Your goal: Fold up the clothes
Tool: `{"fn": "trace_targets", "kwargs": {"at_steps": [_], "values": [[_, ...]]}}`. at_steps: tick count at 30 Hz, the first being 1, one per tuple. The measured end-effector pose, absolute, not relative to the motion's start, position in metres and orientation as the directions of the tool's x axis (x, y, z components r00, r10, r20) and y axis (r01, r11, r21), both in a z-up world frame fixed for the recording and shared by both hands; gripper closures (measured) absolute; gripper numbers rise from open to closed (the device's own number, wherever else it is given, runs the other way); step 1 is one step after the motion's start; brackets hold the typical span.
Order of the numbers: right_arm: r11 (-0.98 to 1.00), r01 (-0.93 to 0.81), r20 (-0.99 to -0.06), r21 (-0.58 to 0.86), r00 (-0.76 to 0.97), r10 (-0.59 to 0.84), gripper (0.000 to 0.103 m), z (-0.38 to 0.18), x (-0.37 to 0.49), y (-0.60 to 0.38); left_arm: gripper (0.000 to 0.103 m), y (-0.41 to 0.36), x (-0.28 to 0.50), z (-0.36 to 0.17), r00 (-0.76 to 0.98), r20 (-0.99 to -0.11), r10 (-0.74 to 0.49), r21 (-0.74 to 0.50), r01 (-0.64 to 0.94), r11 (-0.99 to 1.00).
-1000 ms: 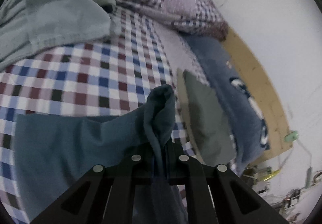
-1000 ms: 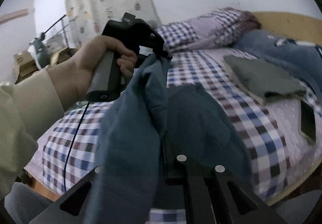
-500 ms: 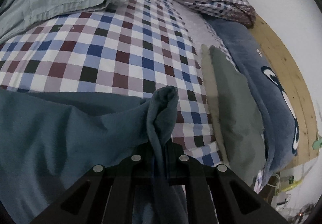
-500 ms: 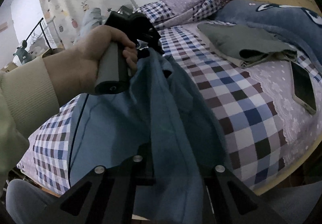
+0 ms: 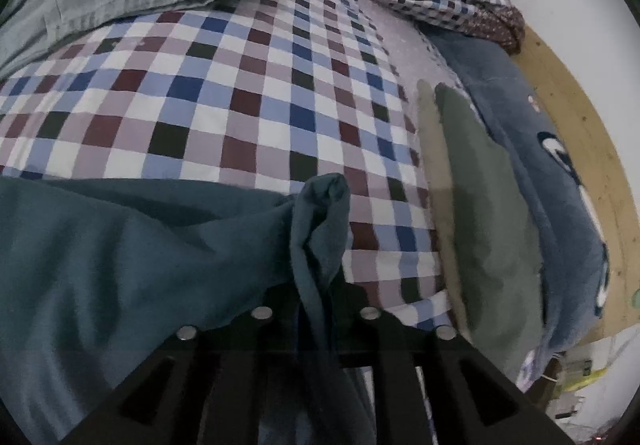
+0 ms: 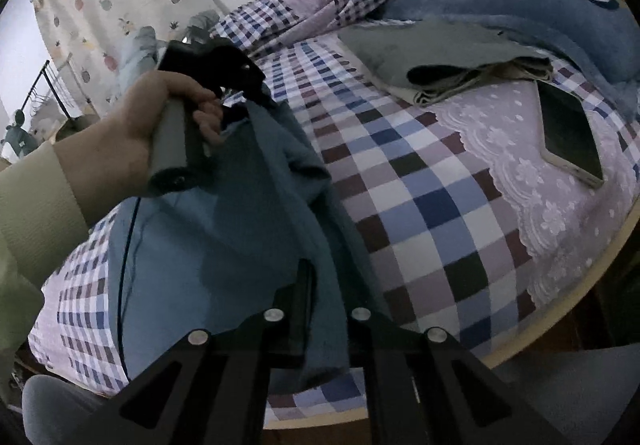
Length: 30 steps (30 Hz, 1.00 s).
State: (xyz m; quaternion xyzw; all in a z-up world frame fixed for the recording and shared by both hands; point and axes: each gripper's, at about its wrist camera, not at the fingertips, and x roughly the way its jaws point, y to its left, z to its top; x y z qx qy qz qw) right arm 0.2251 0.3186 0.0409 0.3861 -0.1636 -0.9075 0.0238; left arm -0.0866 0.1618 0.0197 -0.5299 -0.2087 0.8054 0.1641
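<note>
Teal garment [image 5: 120, 265] is draped over the checked bedspread [image 5: 240, 93], one edge pinched at two points. A bunched fold is clamped between the closed fingers of the left gripper [image 5: 318, 309]; another stretch of the same edge is nipped by the right gripper [image 6: 316, 309]. Seen from the right wrist, the held edge runs up and left toward the left hand [image 6: 160, 125]. A folded grey pile [image 6: 436, 53] lies well apart, beyond. The edge's line is judged the axis for folding.
</note>
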Motion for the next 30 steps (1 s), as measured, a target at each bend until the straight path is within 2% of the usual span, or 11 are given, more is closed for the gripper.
{"fn": "trace_targets", "kwargs": {"at_steps": [1,2,4,5,9,14,17,19,21,26,30], "values": [[-0.946,-0.088,-0.698,0.313,-0.696,-0.166,0.1,0.041,0.226,0.319,0.074,0.159,-0.087,0.022,-0.382,-0.766,0.517,-0.542,-0.048,-0.839],[-0.944,-0.096,-0.706,0.315,-0.688,-0.166,0.1,0.04,0.226,0.32,0.053,0.157,-0.088,0.024,-0.38,-0.746,0.547,-0.573,-0.052,-0.818],[-0.937,-0.109,-0.719,0.332,-0.673,-0.176,0.099,0.04,0.225,0.325,0.029,0.148,-0.086,0.034,-0.399,-0.666,0.63,-0.662,-0.073,-0.746],[-0.935,-0.118,-0.721,0.335,-0.671,-0.174,0.099,0.042,0.226,0.33,0.023,0.143,-0.085,0.041,-0.413,-0.616,0.671,-0.706,-0.089,-0.702],[-0.936,-0.172,-0.737,0.309,-0.665,-0.121,0.096,0.05,0.233,0.35,0.02,0.132,-0.082,0.063,-0.404,-0.531,0.745,-0.761,-0.16,-0.629],[-0.923,-0.269,-0.754,0.275,-0.656,-0.033,0.093,0.059,0.246,0.385,0.019,0.082,-0.071,0.092,-0.473,-0.497,0.728,-0.721,-0.242,-0.65],[-0.934,-0.213,-0.729,0.286,-0.681,-0.068,0.088,0.071,0.24,0.386,0.018,0.041,-0.064,0.098,-0.532,-0.513,0.674,-0.665,-0.249,-0.704],[-0.945,-0.149,-0.708,0.29,-0.698,-0.107,0.066,0.079,0.233,0.38,0.018,0.009,-0.058,0.097,-0.567,-0.535,0.626,-0.62,-0.239,-0.747],[-0.949,-0.063,-0.686,0.31,-0.706,-0.177,0.059,0.088,0.221,0.37,0.018,-0.015,-0.054,0.086,-0.579,-0.554,0.597,-0.603,-0.216,-0.768],[-0.96,0.097,-0.668,0.262,-0.7,-0.253,0.056,0.112,0.17,0.342,0.018,-0.06,-0.048,0.054,-0.574,-0.613,0.543,-0.571,-0.153,-0.807],[-0.945,0.2,-0.661,0.258,-0.677,-0.323,0.054,0.12,0.116,0.32,0.018,-0.071,-0.048,0.029,-0.546,-0.625,0.557,-0.586,-0.143,-0.797]]}}
